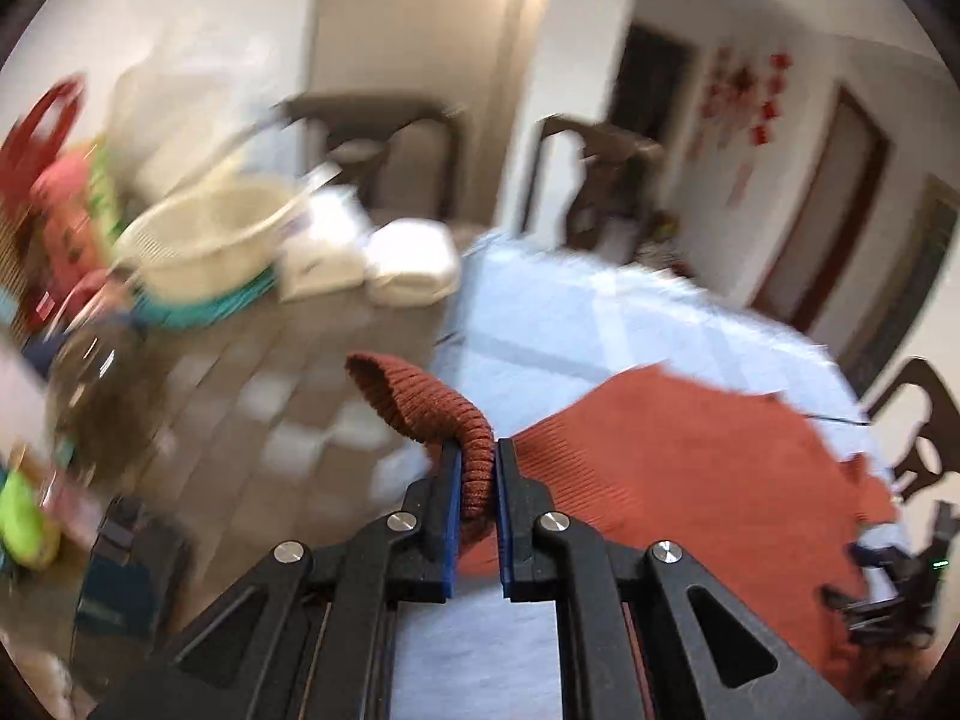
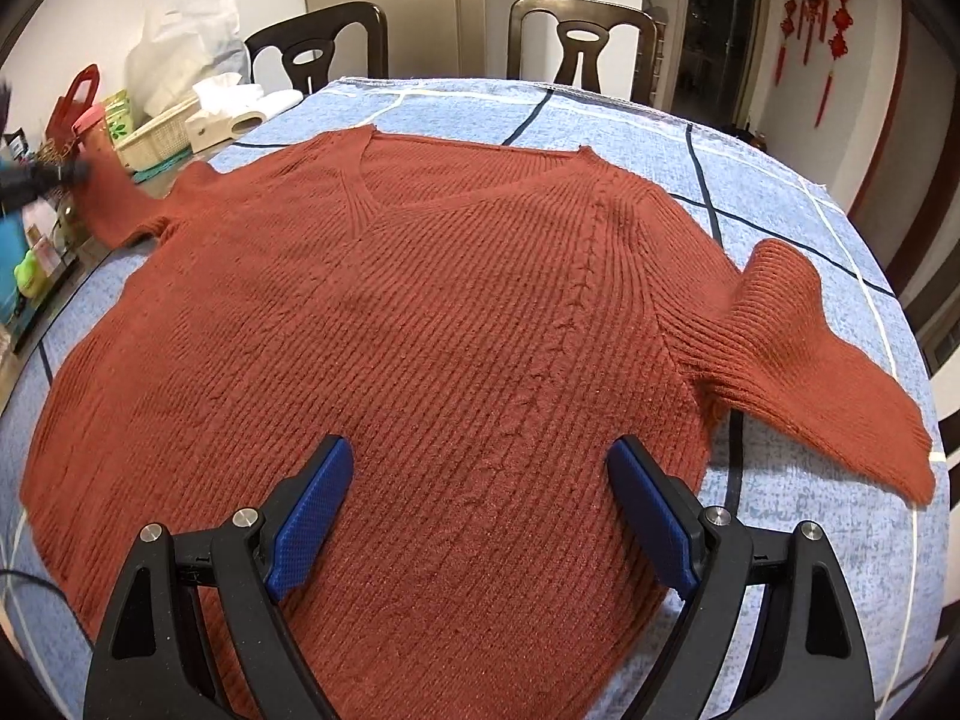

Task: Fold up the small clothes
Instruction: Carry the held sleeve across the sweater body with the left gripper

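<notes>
A rust-red ribbed knit sweater (image 2: 432,312) lies flat, front up, on the blue checked tablecloth (image 2: 780,192). My left gripper (image 1: 479,480) is shut on the cuff of the sweater's left sleeve (image 1: 420,402) and holds it lifted; the view is blurred. In the right wrist view that gripper (image 2: 36,177) shows as a dark blur at the sleeve end on the far left. My right gripper (image 2: 480,468) is open and empty, hovering over the sweater's lower hem. The right sleeve (image 2: 828,372) lies spread on the cloth.
The table's left end holds a cream basket (image 2: 159,135), tissue box (image 2: 225,114), white bag (image 2: 180,48), red container (image 2: 75,99) and small items. Two dark chairs (image 2: 582,42) stand behind the table. A door and red hangings (image 2: 813,6) are at the right.
</notes>
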